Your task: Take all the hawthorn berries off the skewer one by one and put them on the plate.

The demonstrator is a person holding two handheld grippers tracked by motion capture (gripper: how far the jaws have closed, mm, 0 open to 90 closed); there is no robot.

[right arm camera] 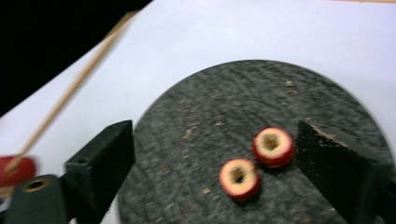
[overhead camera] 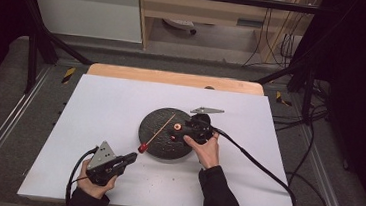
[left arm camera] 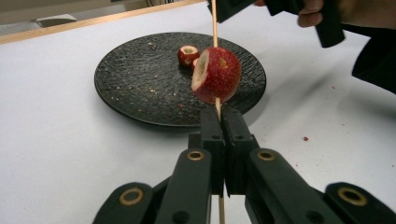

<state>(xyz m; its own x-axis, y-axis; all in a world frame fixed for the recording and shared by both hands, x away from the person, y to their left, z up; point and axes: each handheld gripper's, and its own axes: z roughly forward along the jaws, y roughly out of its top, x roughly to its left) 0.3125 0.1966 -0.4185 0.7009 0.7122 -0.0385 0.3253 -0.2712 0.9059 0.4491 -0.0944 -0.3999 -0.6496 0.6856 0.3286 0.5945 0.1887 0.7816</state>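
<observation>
While my left gripper pinches a wooden skewer between closed jaws, one red fruit sits threaded just beyond the tips, above the near rim of the black plate. My right gripper hangs wide open over that plate on the white table, two cored fruit pieces lying between its jaws, untouched.
</observation>
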